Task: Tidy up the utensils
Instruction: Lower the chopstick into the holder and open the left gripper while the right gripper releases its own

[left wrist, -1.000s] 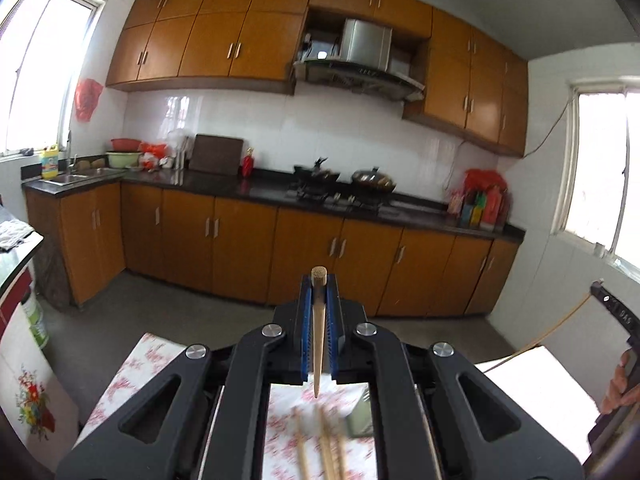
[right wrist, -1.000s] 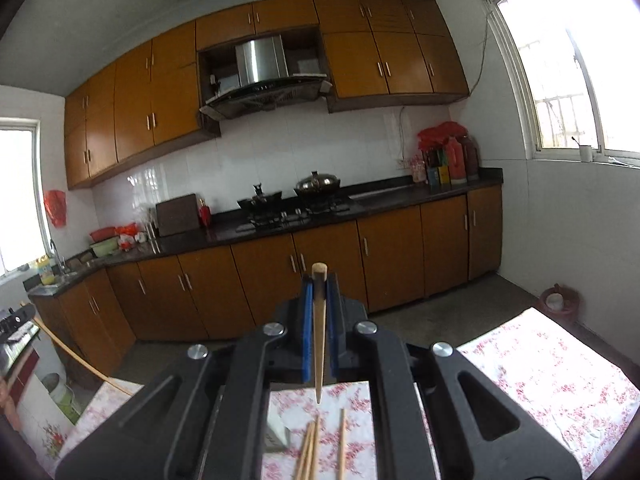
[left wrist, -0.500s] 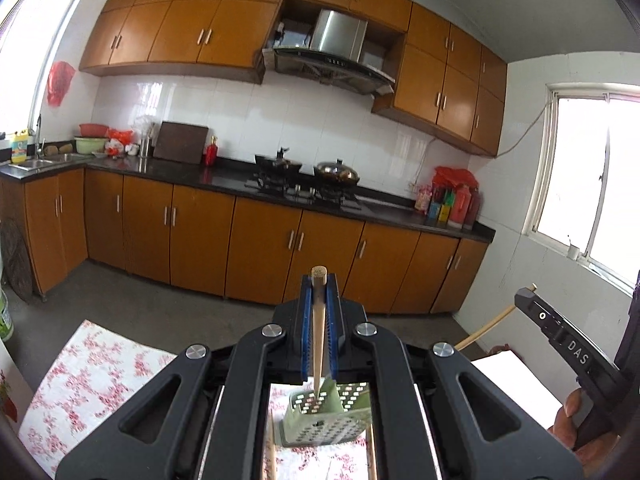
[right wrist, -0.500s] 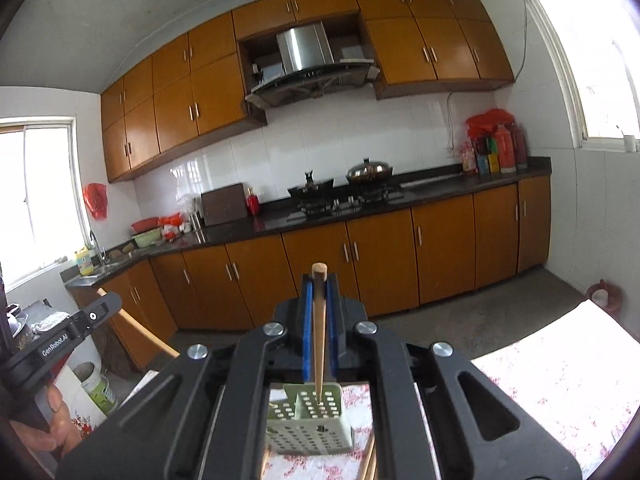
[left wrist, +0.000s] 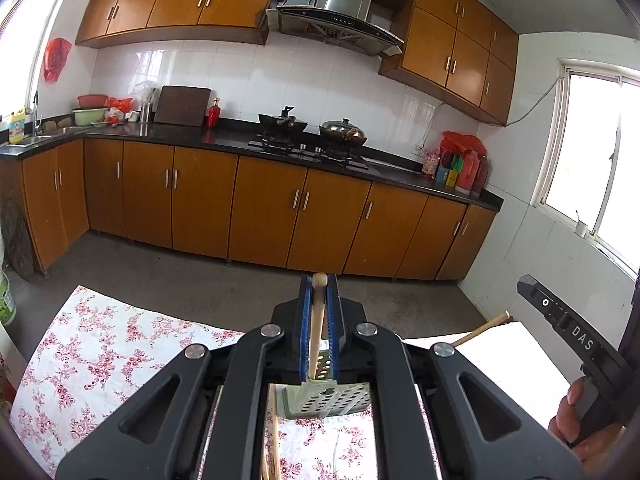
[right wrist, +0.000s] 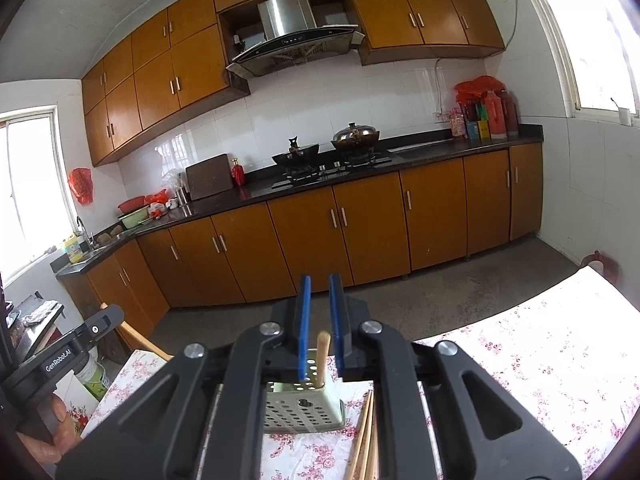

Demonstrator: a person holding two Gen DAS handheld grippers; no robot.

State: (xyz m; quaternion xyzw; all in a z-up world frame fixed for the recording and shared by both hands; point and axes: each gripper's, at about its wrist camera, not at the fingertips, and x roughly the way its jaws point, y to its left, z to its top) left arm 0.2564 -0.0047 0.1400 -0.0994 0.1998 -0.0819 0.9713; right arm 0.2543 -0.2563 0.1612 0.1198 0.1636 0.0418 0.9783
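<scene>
My left gripper (left wrist: 319, 280) is shut on a wooden chopstick (left wrist: 316, 328) that hangs upright, its lower tip just over the pale green perforated holder (left wrist: 332, 400). In the right wrist view my right gripper (right wrist: 320, 280) is opening its jaws. A second chopstick (right wrist: 323, 356) stands loose between the blue pads, touching neither, with its lower end inside the holder (right wrist: 304, 416). Loose chopsticks (right wrist: 366, 432) lie on the cloth beside the holder. Each gripper shows at the edge of the other's view, held by a hand (left wrist: 568, 420).
The table wears a white cloth with pink flowers (left wrist: 100, 360); its far edge drops to a grey floor. Beyond stand orange cabinets under a dark counter (left wrist: 224, 140) with pots on a stove. A white bucket (right wrist: 94, 376) sits on the floor at the left.
Both grippers sank and moved in over the green holder. The right gripper's pads parted and its chopstick slid down into the holder. The left gripper kept its chopstick.
</scene>
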